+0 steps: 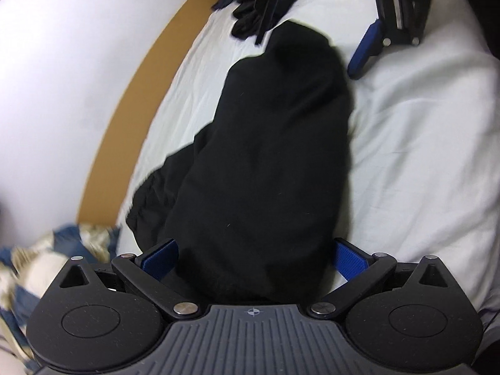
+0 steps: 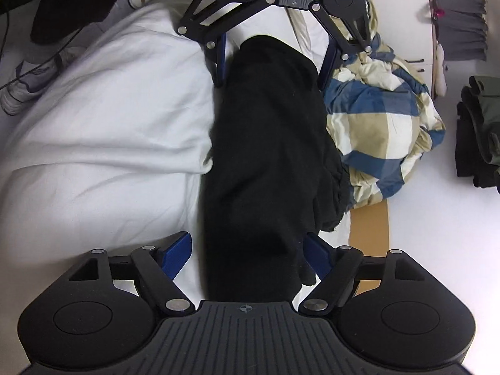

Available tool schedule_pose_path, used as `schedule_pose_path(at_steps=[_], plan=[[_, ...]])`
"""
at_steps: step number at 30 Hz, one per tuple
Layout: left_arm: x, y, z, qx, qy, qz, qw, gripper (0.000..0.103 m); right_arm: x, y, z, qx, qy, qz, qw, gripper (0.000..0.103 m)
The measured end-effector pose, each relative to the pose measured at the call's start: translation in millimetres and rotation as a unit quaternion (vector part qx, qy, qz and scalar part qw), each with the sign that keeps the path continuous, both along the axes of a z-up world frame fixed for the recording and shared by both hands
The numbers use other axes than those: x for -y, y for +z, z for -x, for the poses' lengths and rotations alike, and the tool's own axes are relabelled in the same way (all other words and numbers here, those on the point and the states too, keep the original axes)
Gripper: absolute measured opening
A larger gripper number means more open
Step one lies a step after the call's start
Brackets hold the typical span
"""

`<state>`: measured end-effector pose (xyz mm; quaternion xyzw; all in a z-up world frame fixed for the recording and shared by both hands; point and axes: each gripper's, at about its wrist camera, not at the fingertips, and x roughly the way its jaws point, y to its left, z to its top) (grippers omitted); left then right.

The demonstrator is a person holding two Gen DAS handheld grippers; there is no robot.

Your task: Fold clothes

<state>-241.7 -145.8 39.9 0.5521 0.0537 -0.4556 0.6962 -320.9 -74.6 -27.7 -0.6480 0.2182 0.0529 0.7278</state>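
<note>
Black garment (image 2: pixel 265 162), folded long, is stretched across a white bed sheet (image 2: pixel 103 118) between both grippers. Left gripper (image 1: pixel 254 256) and right gripper (image 2: pixel 247 256) are spread wide around its opposite ends; pad contact cannot be told. Checked blanket (image 2: pixel 384 118) is seen beside it.

White bed sheet (image 2: pixel 103 100) covers the mattress, rumpled, bulging into soft folds. Tan wooden bed edge (image 1: pixel 125 118) runs along the sheet's side, white floor (image 1: pixel 53 72) beyond it. Blue, beige and white checked blanket (image 2: pixel 381 118) bunched at the bed's edge. White sneakers (image 2: pixel 28 84) on the floor beside the bed, a thin dark cable crossing them. Grey pleated fabric (image 2: pixel 462 28) hangs at far right, dark green folded pile (image 2: pixel 478 131) below it. Light even, bright.
</note>
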Motion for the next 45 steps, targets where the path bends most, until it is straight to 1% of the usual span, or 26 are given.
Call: schedule_pose_path(at_steps=[1,3,6,8,10,11,12,16,18,19,21,23,24,25,27,29,30,32,33,34,35,36,37,40,42,45], plan=[[1,2,-3,-0.011,0.009,0.000,0.9999,0.103,1,-2,-3,0.016,0.001,0.015,1.000,0.081],[3,5,-6,-0.024,0.031,0.000,0.9992,0.103,1,-1,-10,0.020,0.002,0.028,0.999,0.081],[5,5,-7,-0.021,0.037,-0.009,0.9991,0.103,-1,-2,-16,0.037,0.010,0.054,0.998,0.081],[7,4,-8,-0.017,0.036,-0.013,0.9991,0.103,1,-4,-17,0.033,0.006,0.050,0.998,0.080],[11,6,-7,-0.015,0.035,-0.013,0.9992,0.103,4,-10,-17,0.023,0.002,0.039,0.999,0.076],[12,5,-6,-0.011,0.033,-0.012,0.9993,0.103,5,-15,-17,0.029,0.004,0.041,0.999,0.067],[15,5,-5,-0.007,0.032,-0.010,0.9994,0.103,6,-20,-17,0.037,0.006,0.043,0.998,0.063],[21,5,-5,0.002,0.031,-0.003,0.9995,0.103,6,-34,-19,0.068,0.008,0.061,0.996,0.056],[21,3,0,0.024,0.020,-0.007,0.9995,0.101,8,-32,-19,0.087,0.008,0.060,0.994,0.056],[20,2,3,0.035,0.014,-0.009,0.9992,0.096,11,-29,-20,0.106,0.003,0.047,0.993,0.056],[15,-2,10,0.078,-0.001,-0.010,0.9969,0.095,15,-19,-23,0.137,-0.012,0.011,0.990,0.059],[14,-7,16,0.107,-0.019,-0.026,0.9937,0.090,20,-5,-30,0.146,-0.029,-0.024,0.989,0.069],[15,-12,18,0.121,-0.030,-0.041,0.9914,0.086,22,0,-35,0.150,-0.036,-0.036,0.987,0.070],[16,-17,21,0.134,-0.041,-0.055,0.9886,0.078,24,2,-38,0.146,-0.039,-0.042,0.988,0.070],[19,-21,23,0.130,-0.060,-0.077,0.9867,0.065,27,6,-44,0.131,-0.046,-0.058,0.989,0.070],[21,-23,22,0.138,-0.067,-0.094,0.9837,0.063,29,9,-46,0.110,-0.047,-0.070,0.990,0.070],[23,-23,20,0.138,-0.068,-0.101,0.9829,0.060,29,4,-43,0.107,-0.035,-0.056,0.992,0.070],[26,-22,18,0.123,-0.057,-0.097,0.9861,0.052,26,-20,-39,0.112,-0.001,0.011,0.994,0.070],[27,-22,18,0.114,-0.051,-0.094,0.9878,0.047,25,-28,-41,0.110,0.001,0.029,0.993,0.054],[27,-19,17,0.105,-0.047,-0.090,0.9892,0.044,24,-36,-44,0.109,-0.001,0.043,0.993,0.048],[25,-13,17,0.098,-0.044,-0.084,0.9907,0.042,24,-37,-50,0.107,-0.013,0.036,0.994,0.037],[23,-7,17,0.090,-0.040,-0.077,0.9921,0.034,24,-30,-54,0.094,-0.027,0.008,0.995,0.022],[19,3,20,0.087,-0.038,-0.068,0.9931,0.030,24,-22,-58,0.078,-0.040,-0.023,0.996,0.023],[2,39,32,0.057,-0.045,-0.059,0.9956,0.028,20,22,-42,0.058,-0.044,-0.086,0.994,0.022],[-13,68,44,0.018,-0.056,-0.053,0.9969,0.027,18,62,-24,0.045,-0.037,-0.135,0.989,0.022],[-32,117,46,-0.074,-0.073,-0.047,0.9935,0.032,18,121,-2,0.014,-0.028,-0.213,0.977,0.023]])
